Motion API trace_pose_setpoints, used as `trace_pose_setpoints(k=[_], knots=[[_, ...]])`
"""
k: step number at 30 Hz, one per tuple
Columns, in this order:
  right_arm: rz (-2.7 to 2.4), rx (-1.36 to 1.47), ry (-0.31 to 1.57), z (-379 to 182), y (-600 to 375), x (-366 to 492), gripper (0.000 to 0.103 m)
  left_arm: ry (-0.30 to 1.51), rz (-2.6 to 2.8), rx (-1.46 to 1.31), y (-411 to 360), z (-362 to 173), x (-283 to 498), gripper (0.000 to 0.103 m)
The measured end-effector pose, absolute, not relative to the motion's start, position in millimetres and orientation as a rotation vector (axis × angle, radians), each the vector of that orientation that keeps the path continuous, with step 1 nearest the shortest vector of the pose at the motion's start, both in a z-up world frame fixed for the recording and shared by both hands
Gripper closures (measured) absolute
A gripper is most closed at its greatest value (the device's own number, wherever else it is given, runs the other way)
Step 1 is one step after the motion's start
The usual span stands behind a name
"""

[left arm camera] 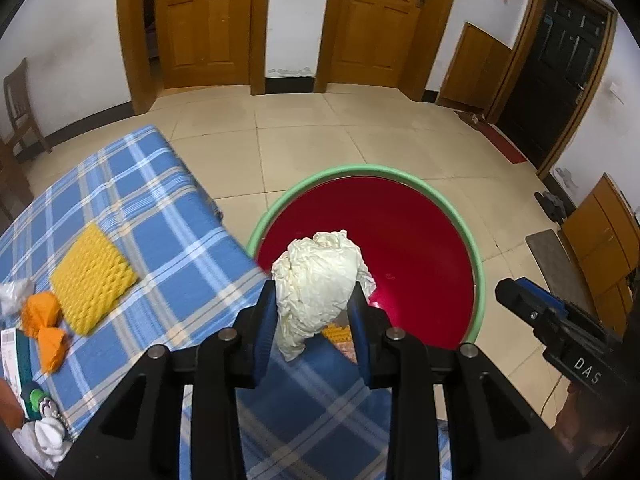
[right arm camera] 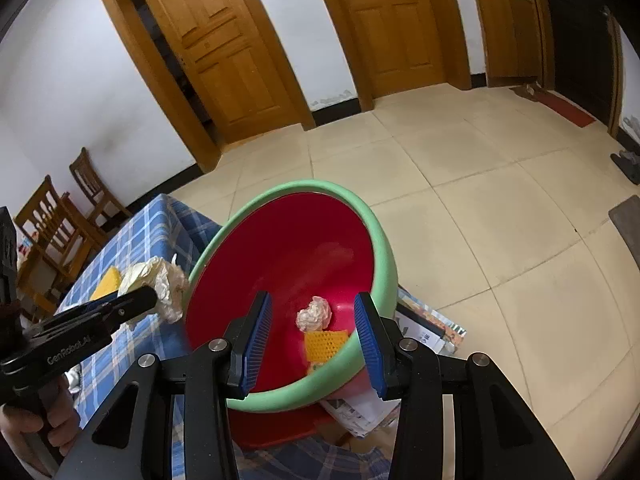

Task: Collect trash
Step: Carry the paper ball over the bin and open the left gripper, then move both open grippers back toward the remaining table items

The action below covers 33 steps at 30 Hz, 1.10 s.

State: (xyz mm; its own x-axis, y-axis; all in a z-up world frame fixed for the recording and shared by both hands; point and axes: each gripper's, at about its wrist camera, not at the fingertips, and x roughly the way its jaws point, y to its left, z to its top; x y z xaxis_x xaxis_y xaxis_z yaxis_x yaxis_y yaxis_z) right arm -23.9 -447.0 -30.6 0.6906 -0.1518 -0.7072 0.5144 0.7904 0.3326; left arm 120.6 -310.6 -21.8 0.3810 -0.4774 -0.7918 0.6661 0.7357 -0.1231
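My left gripper [left arm camera: 314, 300] is shut on a crumpled cream paper wad [left arm camera: 320, 272], held over the near rim of a basin that is red inside with a green rim [left arm camera: 360, 170]. In the right wrist view, the same wad [right arm camera: 160, 276] and left gripper [right arm camera: 148, 300] hang just left of the basin [right arm camera: 384, 248]. My right gripper [right arm camera: 312, 296] is open above the basin's near side, nothing between its blue pads. A small white paper ball [right arm camera: 315, 313] and a yellow mesh foam piece [right arm camera: 325, 344] lie in the basin. In the left wrist view the right gripper [left arm camera: 516, 292] sits beside the basin's right rim.
A table with a blue checked cloth [left arm camera: 160, 220] carries a yellow foam sheet [left arm camera: 94, 276], orange pieces [left arm camera: 42, 314], a white wad [left arm camera: 14, 292] and a carton. Newspapers [right arm camera: 424, 328] lie under the basin. Wooden chairs [right arm camera: 52, 224] stand at left; a tiled floor and doors lie beyond.
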Motion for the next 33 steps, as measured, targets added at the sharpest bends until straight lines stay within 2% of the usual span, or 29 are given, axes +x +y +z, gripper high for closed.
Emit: trace_pose_setpoints(k=[3, 6, 33], knots=[[-0.396, 0.555, 0.719, -31, -448, -25, 0.059, 0.917, -0.748, 0.238, -316, -20, 118, 0.058], [-0.395, 0.557, 0.717, -30, -448, -25, 0.059, 0.903, -0.743, 0.248, -318, -19, 116, 0.051], [-0.323, 0.515, 0.692, -12, -414, -26, 0.059, 0.913, -0.612, 0.121, -237, -2, 106, 0.051]])
